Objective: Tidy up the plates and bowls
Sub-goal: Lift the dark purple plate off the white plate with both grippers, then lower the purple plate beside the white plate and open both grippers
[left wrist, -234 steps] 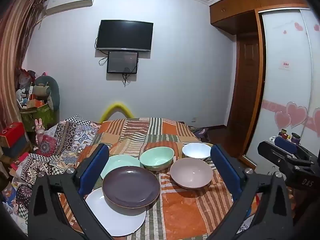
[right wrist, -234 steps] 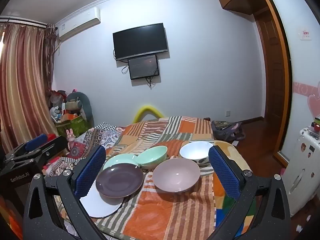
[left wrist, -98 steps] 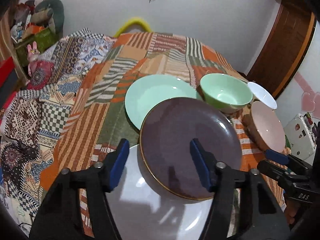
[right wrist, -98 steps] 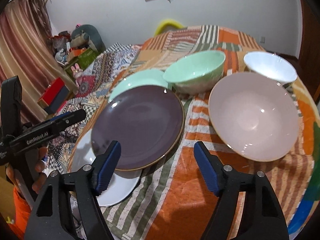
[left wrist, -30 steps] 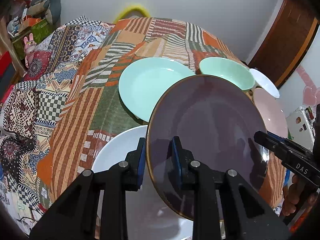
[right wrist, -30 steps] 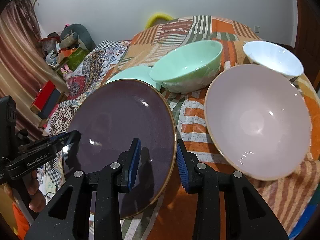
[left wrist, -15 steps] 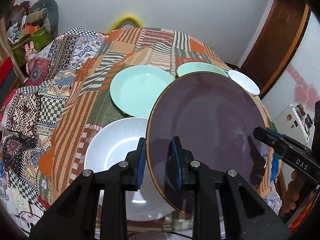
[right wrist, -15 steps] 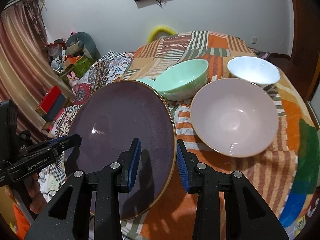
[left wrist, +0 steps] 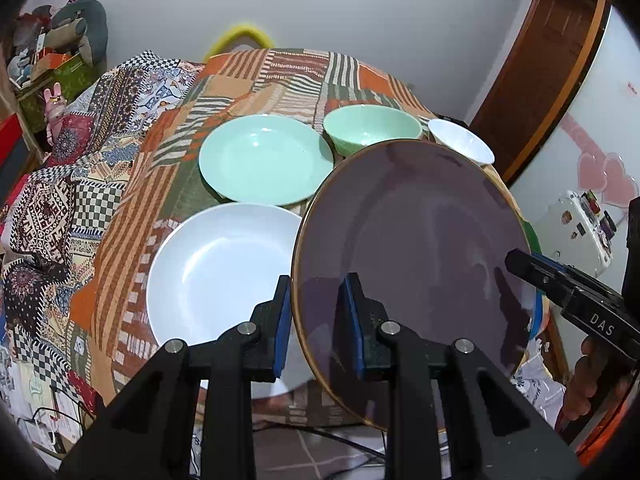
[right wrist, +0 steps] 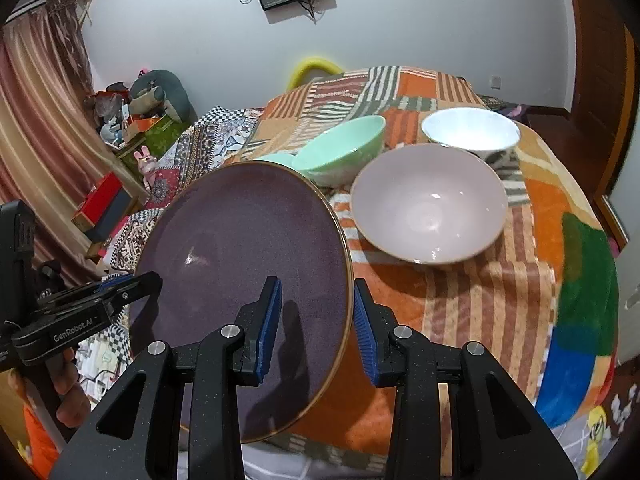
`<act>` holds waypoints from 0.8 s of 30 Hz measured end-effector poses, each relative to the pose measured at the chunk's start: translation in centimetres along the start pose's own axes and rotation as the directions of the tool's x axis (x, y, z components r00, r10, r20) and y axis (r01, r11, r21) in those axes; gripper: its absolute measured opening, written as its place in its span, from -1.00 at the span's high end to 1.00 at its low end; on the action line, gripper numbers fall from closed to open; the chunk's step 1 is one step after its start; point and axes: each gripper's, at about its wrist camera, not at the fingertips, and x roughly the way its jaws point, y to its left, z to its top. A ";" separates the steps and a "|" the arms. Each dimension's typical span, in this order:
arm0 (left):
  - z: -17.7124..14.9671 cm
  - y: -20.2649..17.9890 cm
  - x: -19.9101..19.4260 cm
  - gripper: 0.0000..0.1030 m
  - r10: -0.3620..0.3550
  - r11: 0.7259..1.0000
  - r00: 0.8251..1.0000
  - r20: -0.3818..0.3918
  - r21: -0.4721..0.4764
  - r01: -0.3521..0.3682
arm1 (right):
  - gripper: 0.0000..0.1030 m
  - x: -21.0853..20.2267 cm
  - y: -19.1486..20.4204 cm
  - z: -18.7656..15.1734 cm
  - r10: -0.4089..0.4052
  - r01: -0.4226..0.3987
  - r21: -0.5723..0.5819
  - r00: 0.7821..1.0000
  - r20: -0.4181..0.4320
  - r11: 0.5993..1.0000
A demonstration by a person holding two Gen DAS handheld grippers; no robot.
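left gripper point(left wrist: 316, 324) and right gripper point(right wrist: 316, 322) both clamping opposite rims of purple plate point(left wrist: 412, 264), hanging tilted above white plate point(left wrist: 216, 276); risk: uneven hand motion twisting plate loose, dropping onto pink bowl point(right wrist: 428, 204).

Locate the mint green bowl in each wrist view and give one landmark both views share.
Left wrist: mint green bowl sits upper centre-right, just beyond the purple plate's far rim.
Right wrist: mint green bowl sits centre, tilted, left of the pink bowl.
Shared landmark: the white bowl beside it.
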 end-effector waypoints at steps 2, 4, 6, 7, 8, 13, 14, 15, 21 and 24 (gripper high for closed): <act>-0.3 -0.3 0.1 0.52 -0.001 1.000 1.000 -0.010 -0.001 0.001 | 0.37 -0.1 -0.3 -0.4 -0.001 0.001 0.004 1.000 -0.003 1.000; -0.7 -0.5 0.3 0.52 -0.002 1.000 1.000 -0.022 -0.002 0.002 | 0.37 -0.2 -0.7 -0.9 -0.002 0.002 0.010 1.000 -0.009 1.000; -1.1 -0.8 0.5 0.52 -0.001 1.000 0.999 -0.035 -0.003 0.001 | 0.37 -0.3 -1.1 -1.4 -0.001 0.002 0.013 1.000 -0.015 1.000; -1.3 -0.9 0.6 0.52 0.000 1.000 0.999 -0.041 -0.003 0.000 | 0.37 -0.3 -1.3 -1.6 -0.001 0.001 0.017 1.000 -0.020 1.000; -1.5 -1.0 0.8 0.52 0.000 1.000 0.999 -0.047 -0.002 0.000 | 0.37 -0.3 -1.4 -1.7 0.000 0.001 0.020 1.000 -0.025 1.000; -2.5 -1.5 1.7 0.52 -0.008 1.000 0.996 -0.092 -0.006 0.008 | 0.37 -0.1 -2.4 -2.7 0.000 0.002 0.034 0.999 -0.047 0.999; -2.6 -1.6 1.9 0.52 -0.009 1.000 0.995 -0.101 -0.006 0.008 | 0.37 -0.1 -2.5 -2.8 -0.001 0.003 0.038 0.999 -0.051 0.999; -2.8 -1.6 2.2 0.52 -0.008 1.000 0.994 -0.111 -0.006 0.008 | 0.37 0.0 -2.7 -3.0 -0.001 0.004 0.042 0.998 -0.056 0.999; -3.2 -2.5 3.6 0.52 0.005 1.000 0.989 -0.145 0.014 -0.003 | 0.37 0.5 -3.7 -4.1 -0.006 0.011 0.062 0.996 -0.090 0.998; -3.2 -2.7 4.5 0.52 0.006 1.000 0.986 -0.167 0.019 -0.003 | 0.37 0.8 -4.4 -4.5 -0.008 0.016 0.079 0.994 -0.107 0.997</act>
